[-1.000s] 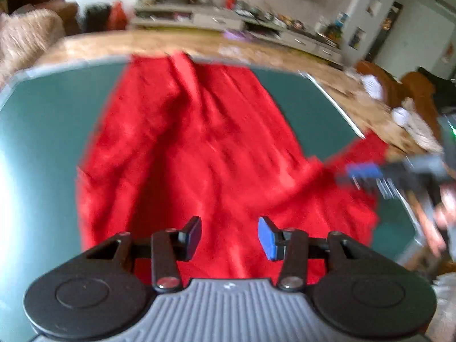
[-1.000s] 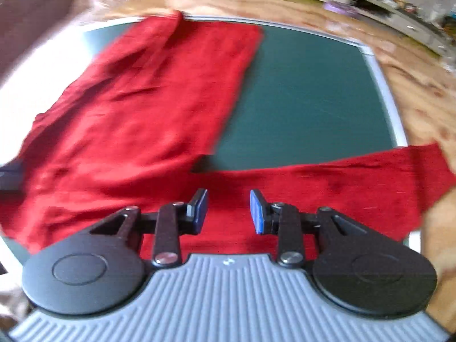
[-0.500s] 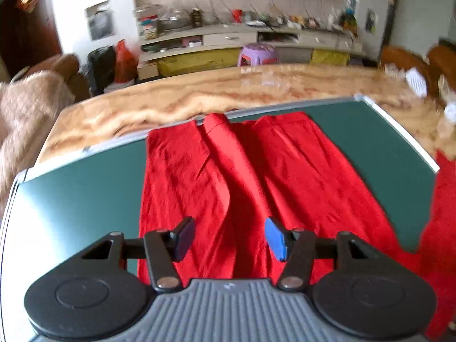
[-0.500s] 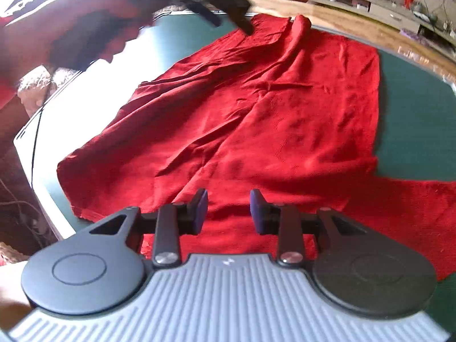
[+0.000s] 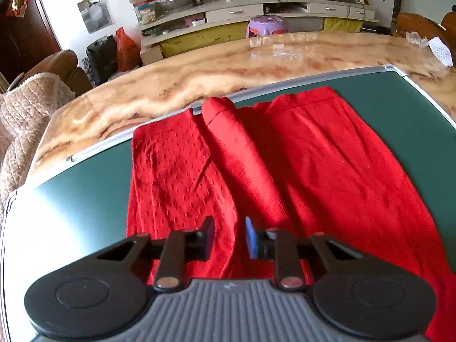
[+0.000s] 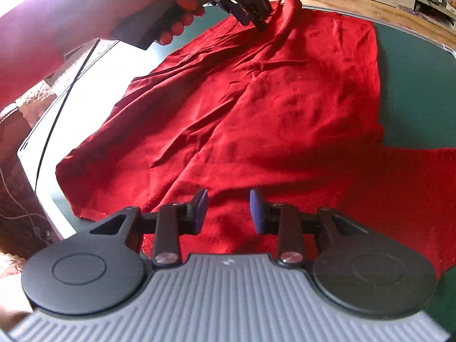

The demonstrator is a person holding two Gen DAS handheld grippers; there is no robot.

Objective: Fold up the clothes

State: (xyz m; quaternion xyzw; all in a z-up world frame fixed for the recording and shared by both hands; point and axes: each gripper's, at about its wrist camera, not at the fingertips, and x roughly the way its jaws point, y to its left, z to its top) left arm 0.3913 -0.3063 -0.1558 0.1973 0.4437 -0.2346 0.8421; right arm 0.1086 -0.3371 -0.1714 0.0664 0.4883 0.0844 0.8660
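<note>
A red knit garment [image 5: 285, 165] lies spread on a dark green mat [image 5: 79, 196]. One sleeve is folded over its middle as a raised ridge [image 5: 242, 156]. My left gripper [image 5: 229, 238] is open and empty, just above the garment near that ridge. In the right wrist view the garment [image 6: 270, 108] fills the middle, with a sleeve [image 6: 413, 182] stretched out to the right. My right gripper [image 6: 228, 209] is open and empty, low over the garment's near edge. The left gripper [image 6: 245, 5] also shows there at the top, held in a hand over the far part of the garment.
The mat lies on a marble-patterned table [image 5: 228, 68]. A metal-edged mat rim [image 5: 421, 97] runs along the right. Beyond the table stand a purple stool [image 5: 266, 25], a long cabinet [image 5: 256, 8] and a brown sofa [image 5: 34, 99]. A white mat border [image 6: 57, 131] lies at the left.
My left gripper has moved forward over the garment and its jaws have narrowed a little. My right gripper's view has swung left, its jaws opened wider, and the left hand now shows clearly.
</note>
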